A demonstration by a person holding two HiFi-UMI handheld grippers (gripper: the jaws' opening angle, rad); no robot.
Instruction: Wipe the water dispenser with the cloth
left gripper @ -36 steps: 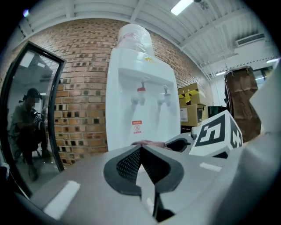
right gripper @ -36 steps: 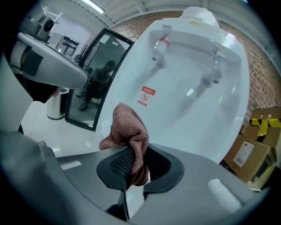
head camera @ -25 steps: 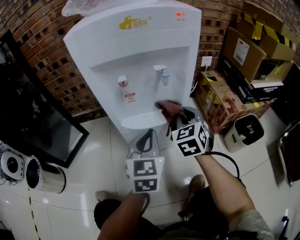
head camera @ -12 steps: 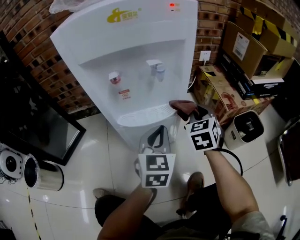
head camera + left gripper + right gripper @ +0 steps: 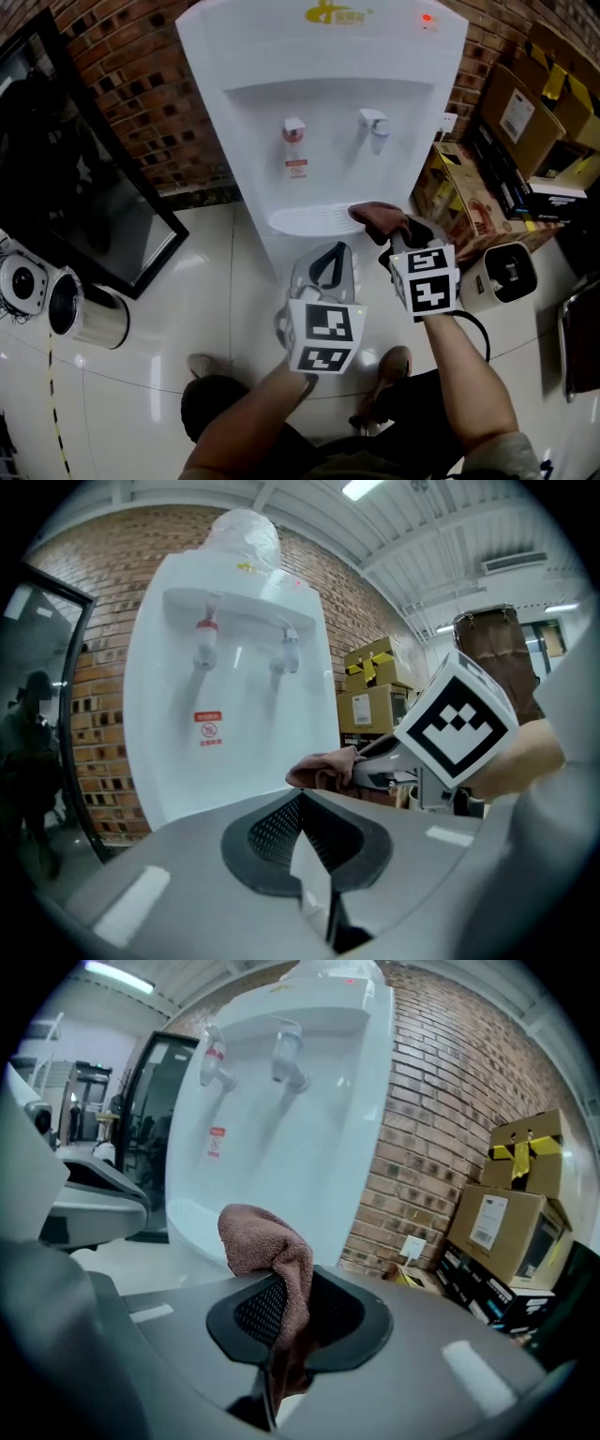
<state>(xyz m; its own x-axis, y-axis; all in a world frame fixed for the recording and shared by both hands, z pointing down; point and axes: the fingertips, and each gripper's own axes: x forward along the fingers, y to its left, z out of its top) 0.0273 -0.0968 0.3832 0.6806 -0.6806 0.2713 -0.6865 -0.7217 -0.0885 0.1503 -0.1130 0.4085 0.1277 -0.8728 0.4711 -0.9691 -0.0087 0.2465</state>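
The white water dispenser [image 5: 319, 122] stands against the brick wall, with two taps above its drip tray [image 5: 309, 221]. A brown cloth [image 5: 378, 216] is bunched at the tray's right end, and my right gripper [image 5: 398, 236] is shut on it. In the right gripper view the cloth [image 5: 267, 1241] hangs over and between the jaws of the right gripper [image 5: 281, 1283], close to the dispenser [image 5: 281, 1110]. My left gripper [image 5: 328, 262] is held below the tray's front with its jaws together and nothing in them. The left gripper view shows the cloth [image 5: 323, 766] at the dispenser's right side.
Cardboard boxes [image 5: 525, 122] are stacked to the right of the dispenser, with a small white appliance [image 5: 506, 272] on the floor beside them. A dark glass panel [image 5: 75, 187] leans at the left, with a metal pot [image 5: 84, 314] near it. The person's shoe [image 5: 384, 370] rests on white tiles.
The right gripper has carried the cloth a little rightward, from on the tray's right end to its right edge. The head view has swung so the dispenser sits more centrally. The left gripper keeps its place.
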